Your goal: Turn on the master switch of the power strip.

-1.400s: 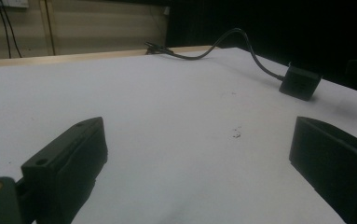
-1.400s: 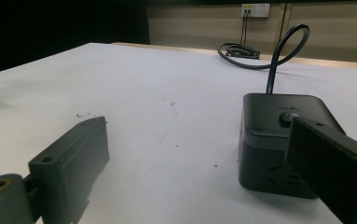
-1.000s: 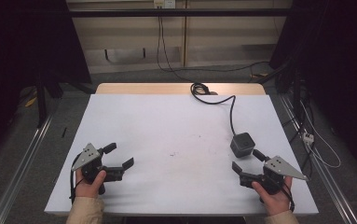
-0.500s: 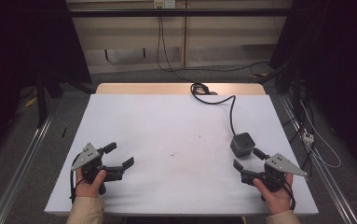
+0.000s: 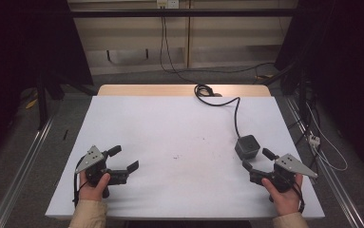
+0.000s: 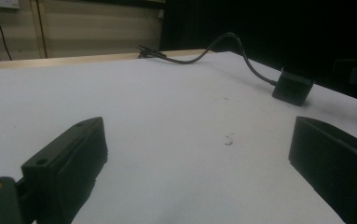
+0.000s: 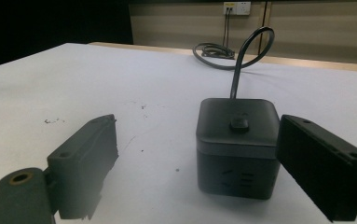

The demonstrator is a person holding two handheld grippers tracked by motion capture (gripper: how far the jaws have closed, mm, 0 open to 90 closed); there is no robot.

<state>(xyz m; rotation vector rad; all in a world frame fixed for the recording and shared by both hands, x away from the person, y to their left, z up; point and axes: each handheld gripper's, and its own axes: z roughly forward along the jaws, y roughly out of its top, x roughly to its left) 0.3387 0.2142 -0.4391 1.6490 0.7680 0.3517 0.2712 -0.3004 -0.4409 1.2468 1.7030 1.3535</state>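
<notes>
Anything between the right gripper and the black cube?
Nothing. In the right gripper view, bare white table separates the right gripper from the cube; the jaws stand open, not touching it.

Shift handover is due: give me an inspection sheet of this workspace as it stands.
Surface: white rectangular tabletop, a few small dark specks near the middle.
Job's things: dark grey cube-shaped power block with a top button, upright at the table's right, just ahead of the right gripper.
Clutter: nothing seen.
Grippers: left gripper open, nothing between its jaws; right gripper open, jaws have just been closing a little, cube not gripped.
Cables: black cord from the cube to a coil at the far edge.
Surroundings: dark room, beige wall with socket.
</notes>
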